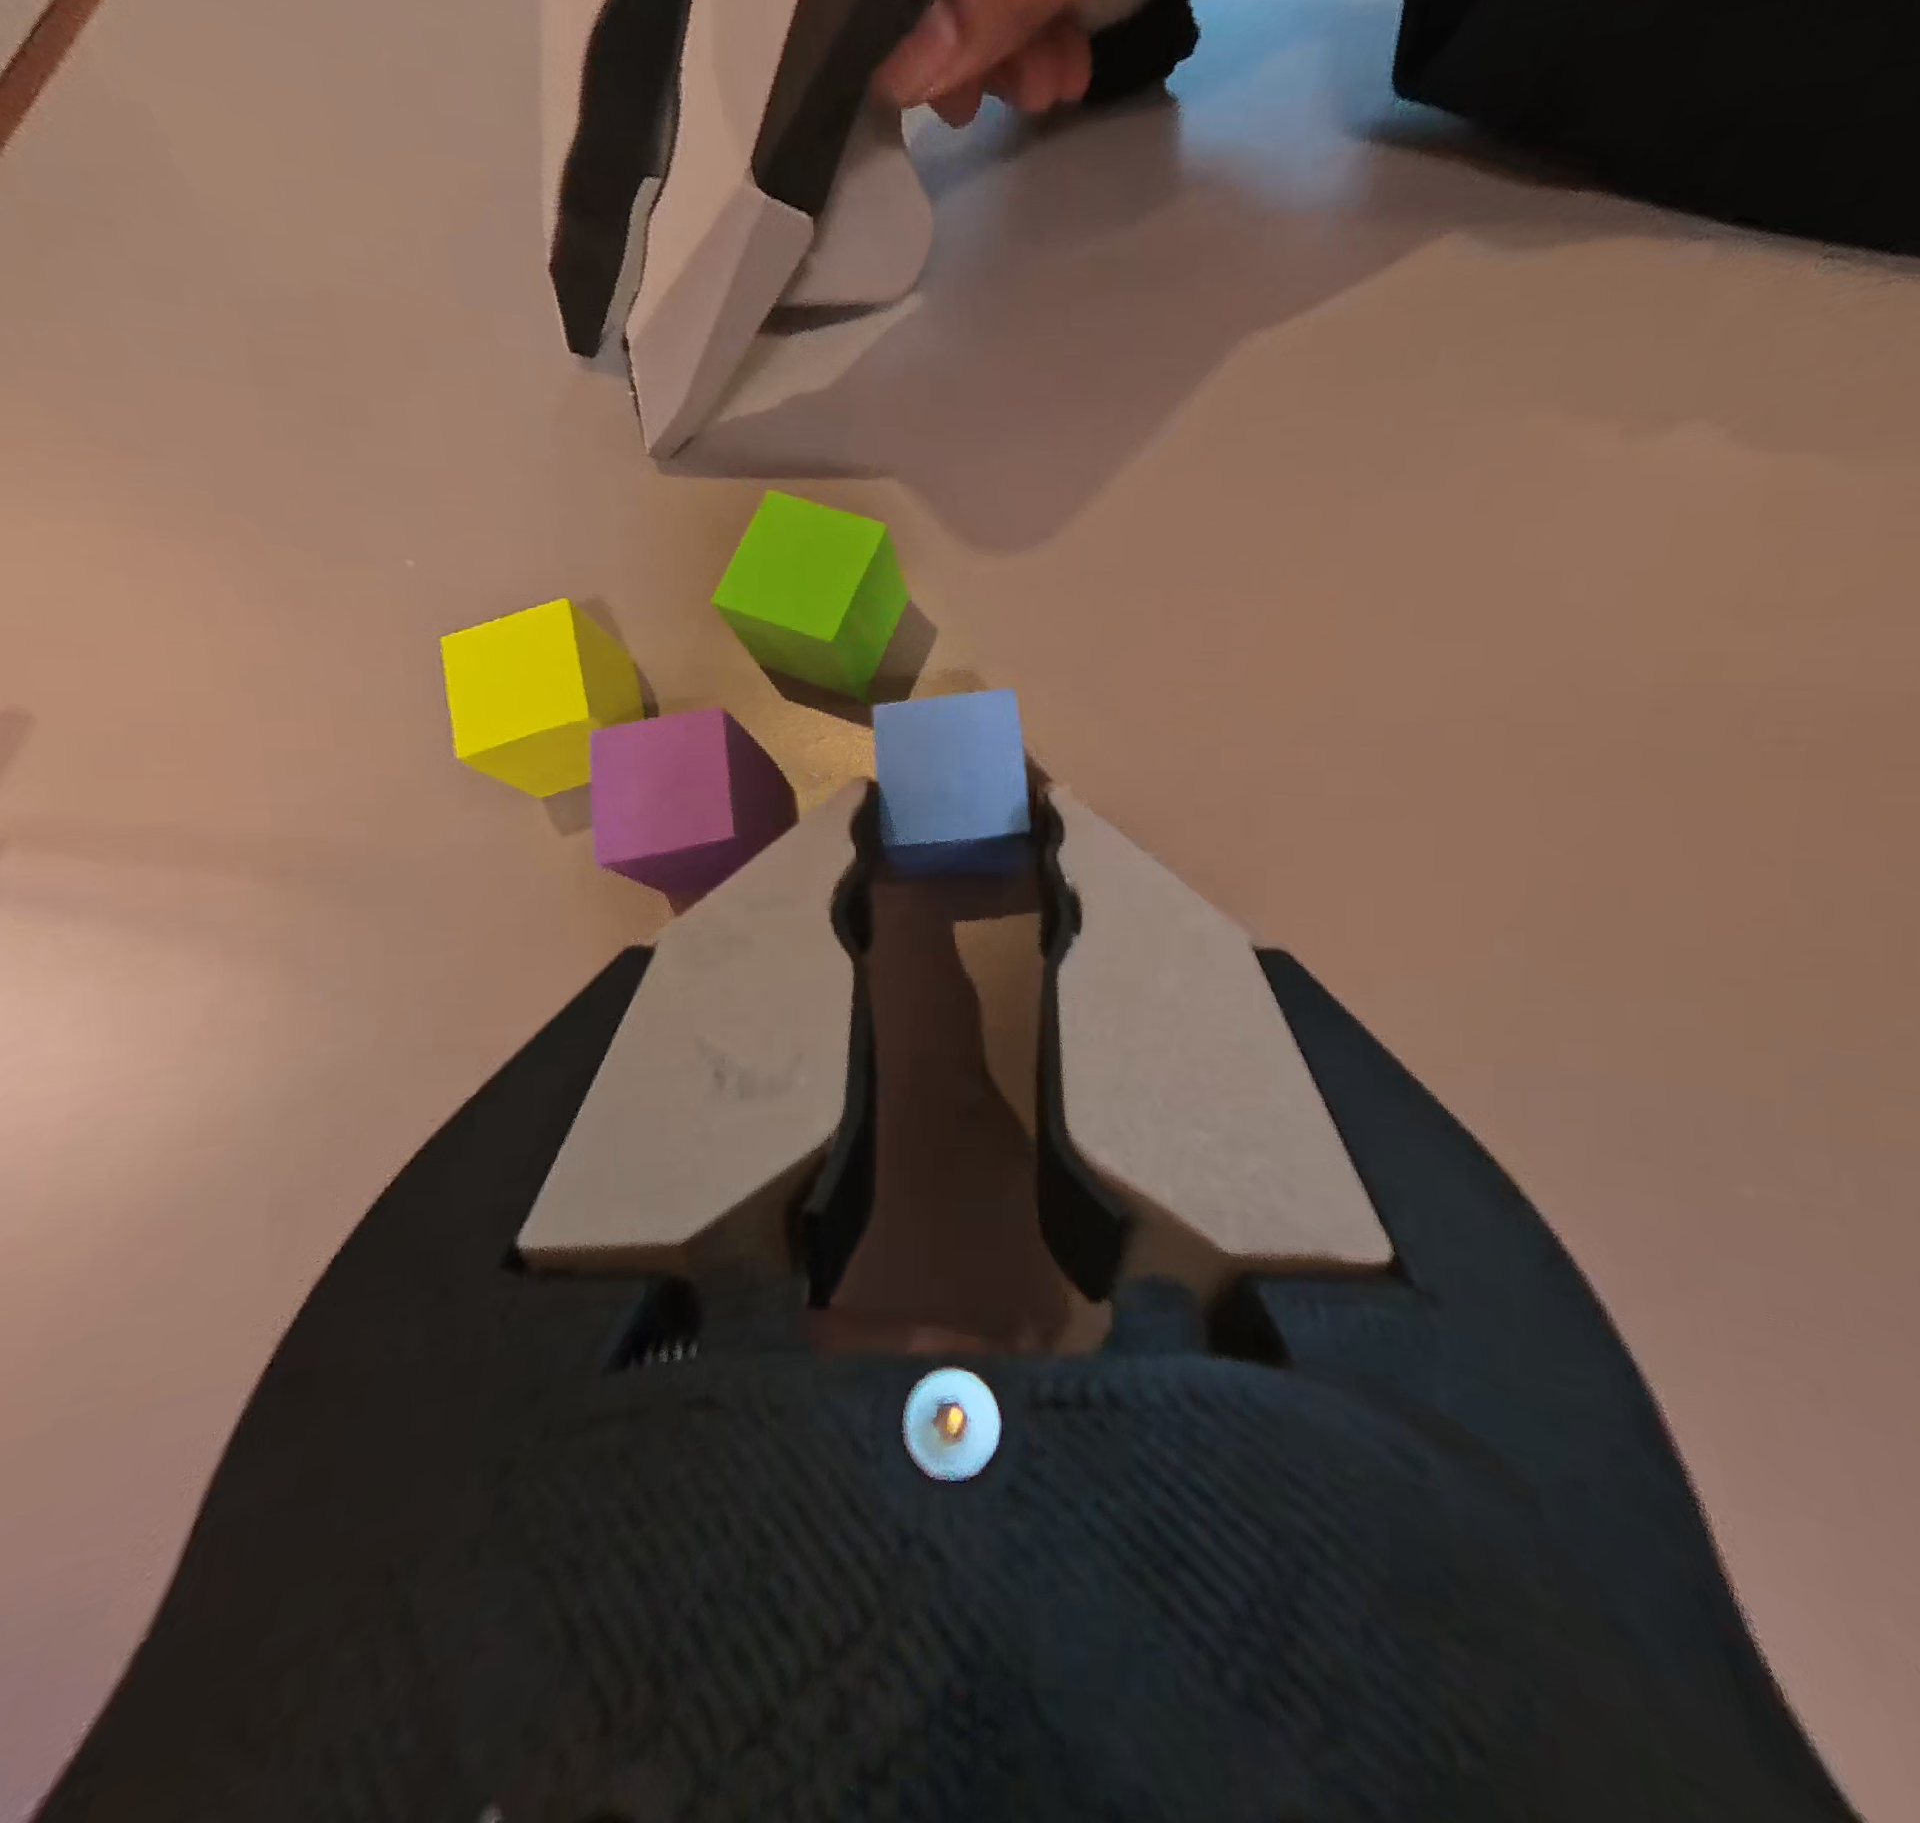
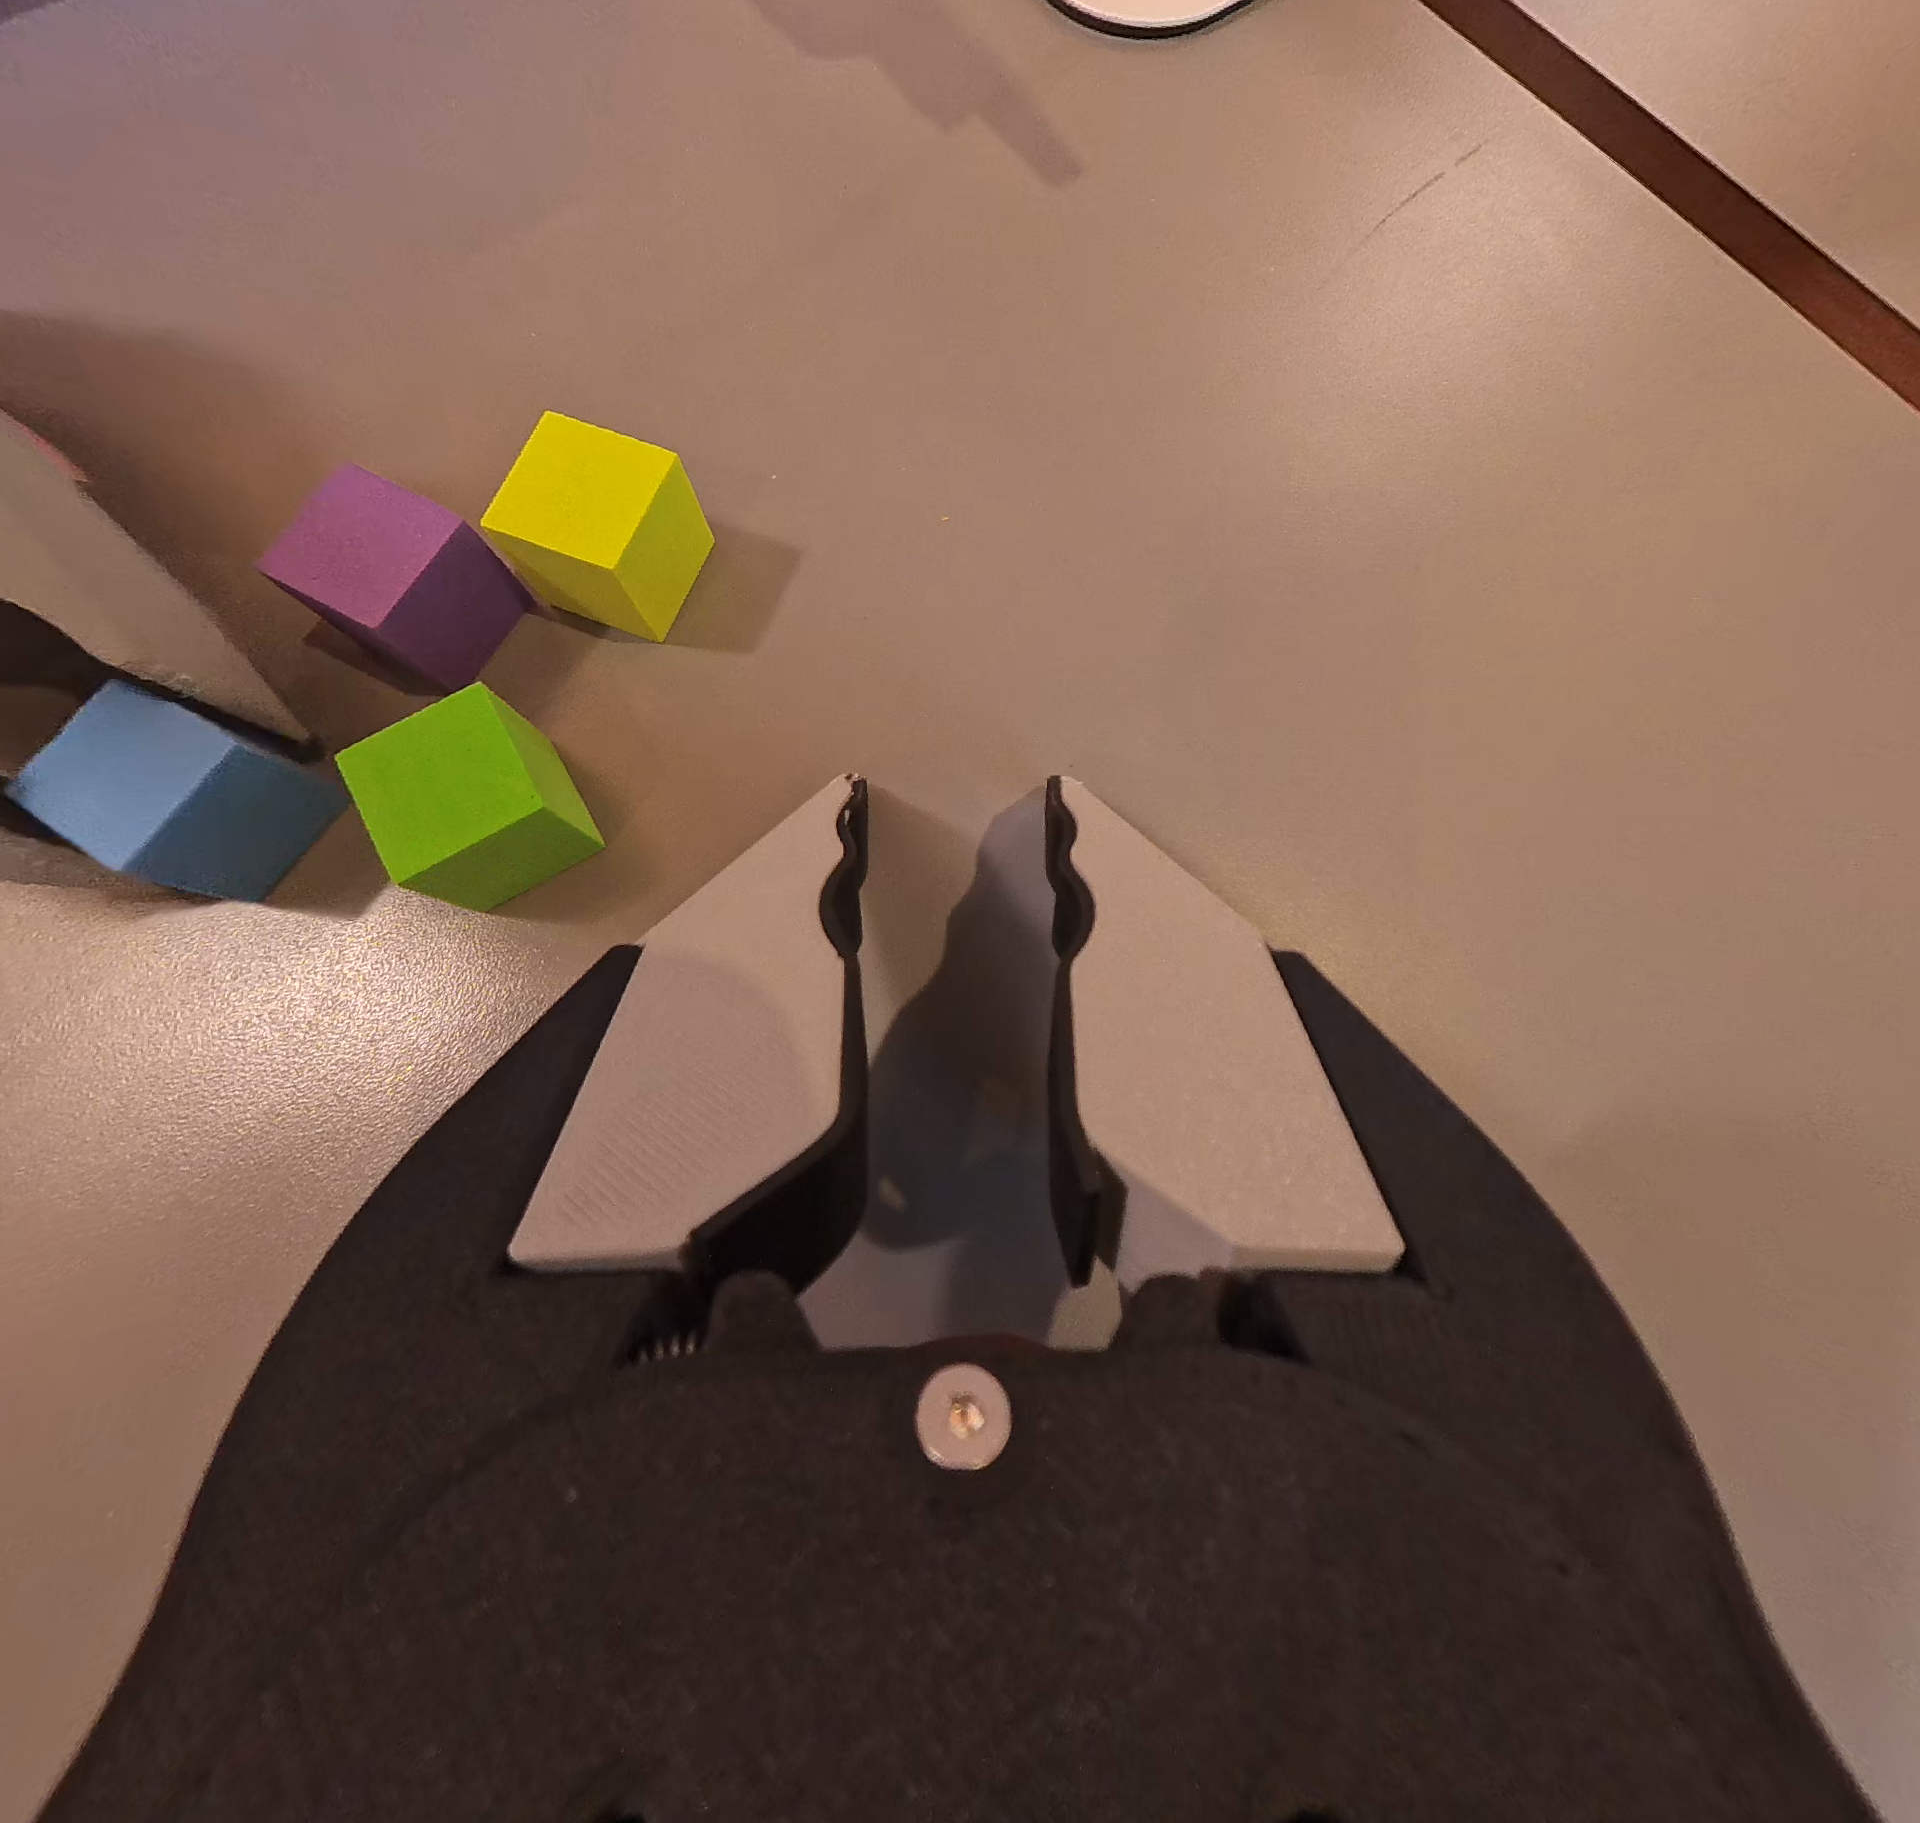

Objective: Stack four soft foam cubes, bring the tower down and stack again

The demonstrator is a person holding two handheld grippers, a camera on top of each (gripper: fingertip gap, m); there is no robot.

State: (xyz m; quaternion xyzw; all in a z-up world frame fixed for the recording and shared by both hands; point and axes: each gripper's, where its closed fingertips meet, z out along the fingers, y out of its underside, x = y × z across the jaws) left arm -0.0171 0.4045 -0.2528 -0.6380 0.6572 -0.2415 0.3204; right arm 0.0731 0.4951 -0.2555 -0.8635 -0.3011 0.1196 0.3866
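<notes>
Your left gripper (image 1: 951, 797) pinches the blue cube (image 1: 948, 771) at its tips, probably your tower base. Your right gripper (image 2: 956, 797) hangs apart, empty, clear of green (image 2: 462, 797), purple (image 2: 390, 573), yellow (image 2: 603, 521).

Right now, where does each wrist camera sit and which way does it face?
Left wrist view: on the left gripper, looking along its fingers, shut on the blue cube; the right gripper and a hand show beyond.
Right wrist view: on the right gripper, open and empty, tilted down at the table; a left gripper finger shows at left.
Shared: blue, green cube, yellow cube, purple cube.
</notes>
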